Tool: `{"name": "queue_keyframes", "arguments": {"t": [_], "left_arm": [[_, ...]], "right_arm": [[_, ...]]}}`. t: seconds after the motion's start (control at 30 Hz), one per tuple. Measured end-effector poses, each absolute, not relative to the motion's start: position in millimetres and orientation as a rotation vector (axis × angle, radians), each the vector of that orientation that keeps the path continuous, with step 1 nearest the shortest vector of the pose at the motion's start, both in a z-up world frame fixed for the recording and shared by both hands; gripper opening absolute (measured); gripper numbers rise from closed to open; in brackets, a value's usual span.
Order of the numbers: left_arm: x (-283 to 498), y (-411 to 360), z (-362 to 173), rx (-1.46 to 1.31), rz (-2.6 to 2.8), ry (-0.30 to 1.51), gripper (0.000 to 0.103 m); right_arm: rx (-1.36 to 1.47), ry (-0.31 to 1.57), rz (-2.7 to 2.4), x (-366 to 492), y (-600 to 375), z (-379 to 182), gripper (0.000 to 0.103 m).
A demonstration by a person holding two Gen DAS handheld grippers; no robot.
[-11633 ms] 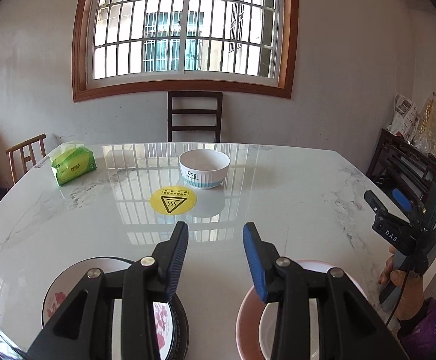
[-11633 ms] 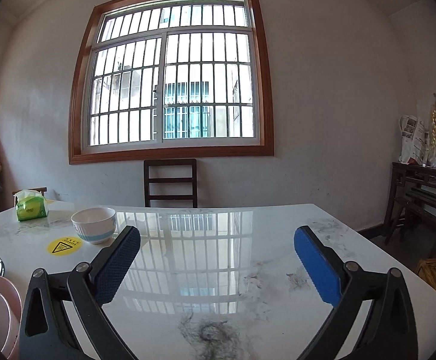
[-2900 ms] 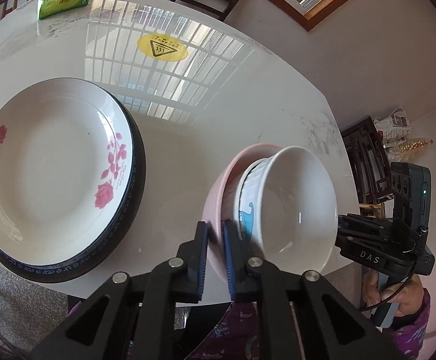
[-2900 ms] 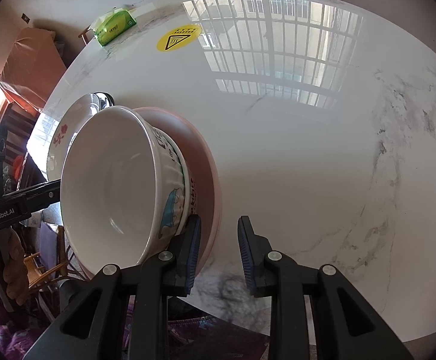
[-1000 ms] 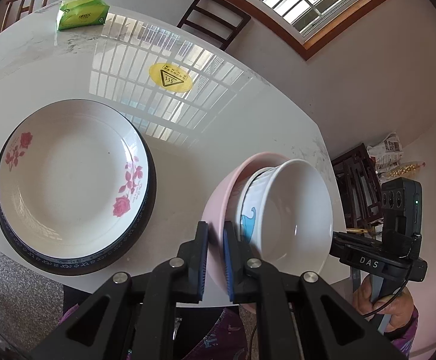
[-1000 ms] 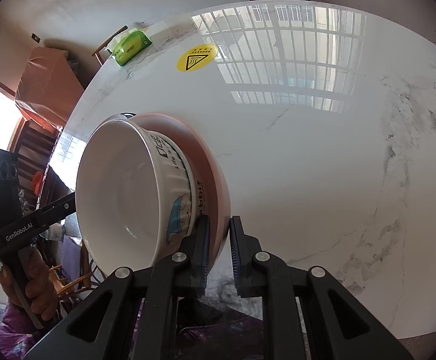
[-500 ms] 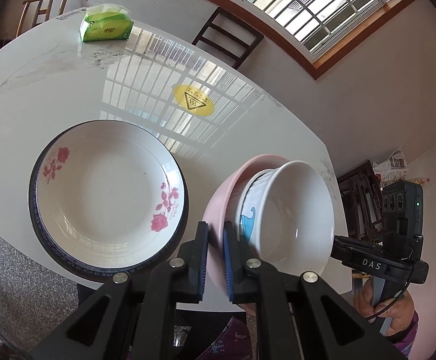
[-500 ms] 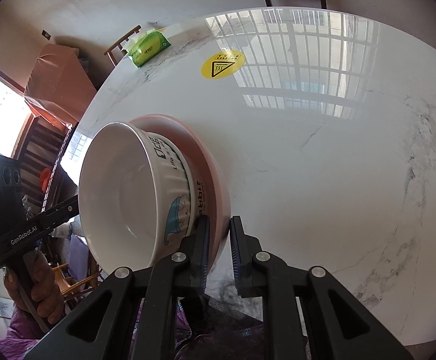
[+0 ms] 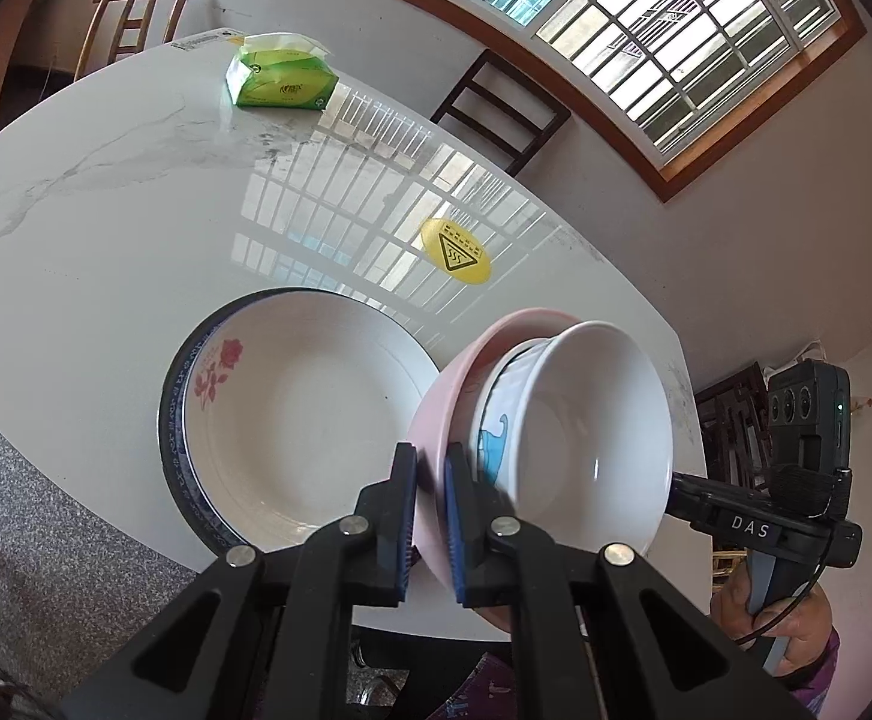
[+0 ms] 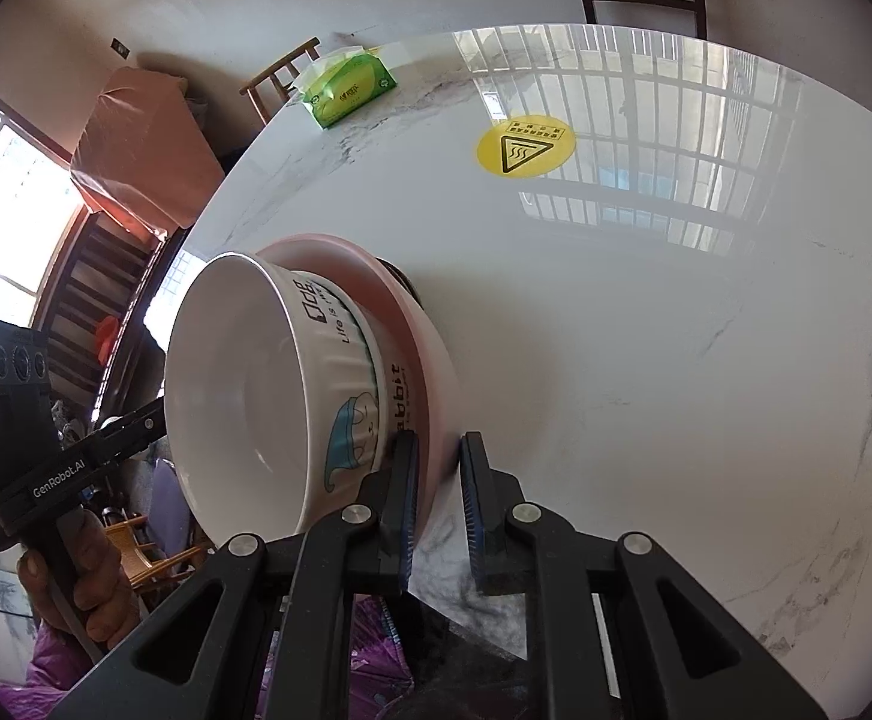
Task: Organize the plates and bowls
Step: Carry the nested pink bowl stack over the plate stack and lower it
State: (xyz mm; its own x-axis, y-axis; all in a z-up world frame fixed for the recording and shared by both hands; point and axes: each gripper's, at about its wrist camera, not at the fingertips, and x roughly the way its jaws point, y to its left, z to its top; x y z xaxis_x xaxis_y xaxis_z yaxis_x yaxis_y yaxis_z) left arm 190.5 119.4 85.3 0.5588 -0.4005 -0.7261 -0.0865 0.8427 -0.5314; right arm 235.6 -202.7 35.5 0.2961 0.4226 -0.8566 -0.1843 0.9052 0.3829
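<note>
A pink plate (image 9: 436,414) with a white bowl (image 9: 592,432) nested in it hangs in the air, held from both sides. My left gripper (image 9: 430,516) is shut on the pink plate's rim at one side. My right gripper (image 10: 436,504) is shut on the opposite rim of the pink plate (image 10: 430,360), next to the white bowl (image 10: 268,396) with its blue cartoon print. On the marble table (image 9: 106,228) lies a white plate with red roses (image 9: 298,414), stacked on a dark-rimmed plate, just left of the lifted pair.
A green tissue pack (image 9: 280,81) lies at the table's far corner and a yellow warning sticker (image 9: 455,251) near its middle. Chairs stand behind the table. A person's hands (image 10: 76,576) grip the gripper handles, purple clothing below.
Both grippers have carried the pink plate and bowl up and further over the table. The rose plate now appears closer to the lifted pair.
</note>
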Motion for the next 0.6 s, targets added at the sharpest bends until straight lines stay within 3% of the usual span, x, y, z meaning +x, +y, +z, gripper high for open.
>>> {"name": "queue_keyframes", "arguments": {"t": [0.6], "left_arm": [[204,187,66,-0.610,-0.100,0.981,0.008]], "right_arm": [[0.187,1.265,0.482,276,-131,20,0.015]]}}
